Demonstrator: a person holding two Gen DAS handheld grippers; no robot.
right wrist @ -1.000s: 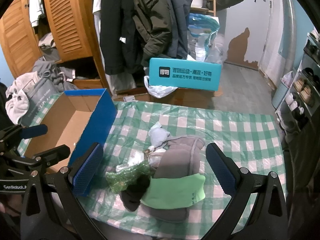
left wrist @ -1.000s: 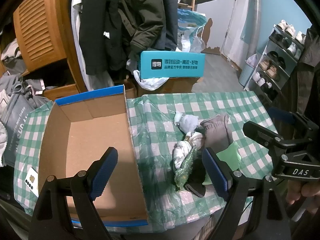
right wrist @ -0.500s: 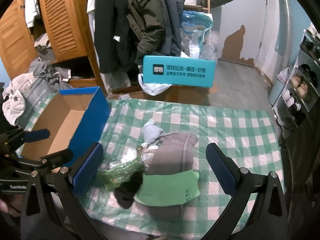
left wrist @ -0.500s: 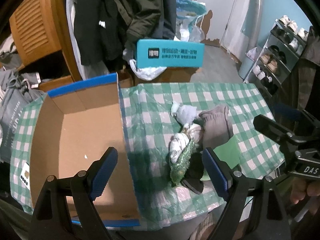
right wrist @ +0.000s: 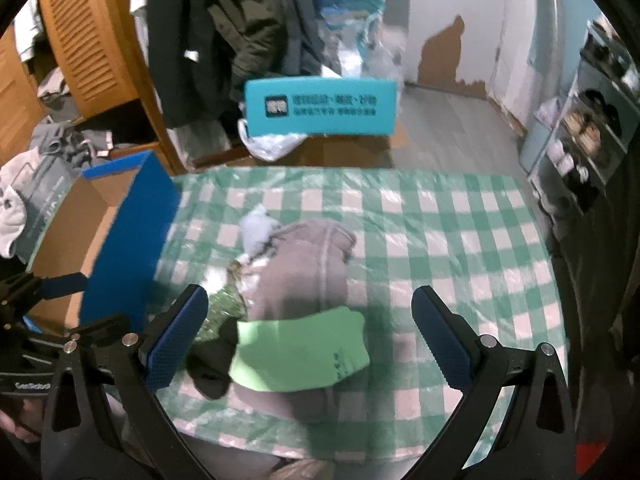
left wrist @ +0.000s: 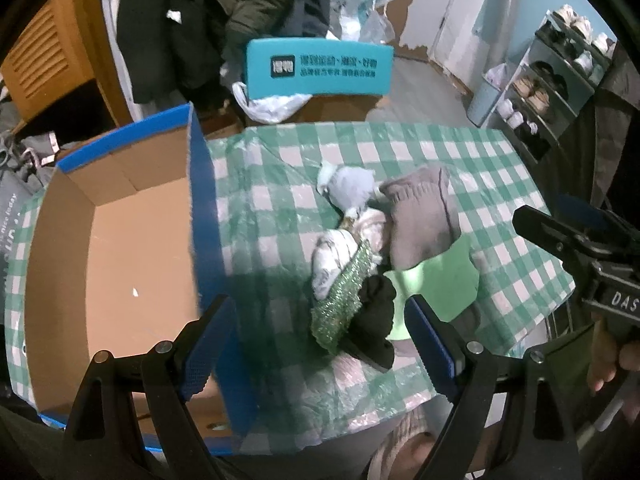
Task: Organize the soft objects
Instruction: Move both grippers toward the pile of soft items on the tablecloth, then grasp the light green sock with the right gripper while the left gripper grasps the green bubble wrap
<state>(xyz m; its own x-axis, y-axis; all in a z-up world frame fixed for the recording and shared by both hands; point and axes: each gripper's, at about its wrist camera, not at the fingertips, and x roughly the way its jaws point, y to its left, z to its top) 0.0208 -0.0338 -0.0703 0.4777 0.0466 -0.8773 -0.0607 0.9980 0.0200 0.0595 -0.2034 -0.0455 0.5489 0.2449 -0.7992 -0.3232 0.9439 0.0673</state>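
Observation:
A pile of soft things lies on the green checked tablecloth (left wrist: 280, 208): a grey knit piece (left wrist: 420, 216), a light green sock (left wrist: 444, 276), a black sock (left wrist: 374, 320), a glittery green piece (left wrist: 344, 300), a white patterned bundle (left wrist: 332, 260) and a pale blue cloth (left wrist: 352, 188). An open cardboard box (left wrist: 120, 260) with blue edges stands to their left. My left gripper (left wrist: 320, 344) is open above the pile's near end. My right gripper (right wrist: 312, 332) is open over the green sock (right wrist: 300, 352) and grey piece (right wrist: 308, 264).
A teal box (left wrist: 320, 68) stands beyond the table's far edge. Coats hang behind it beside a wooden wardrobe (right wrist: 88, 40). A shoe rack (left wrist: 552, 80) stands at the right. Clothes lie heaped at the left (right wrist: 24, 200).
Both grippers have moved forward and lower toward the pile, which looks larger now. The left gripper has shifted right, away from the box. Both stay open.

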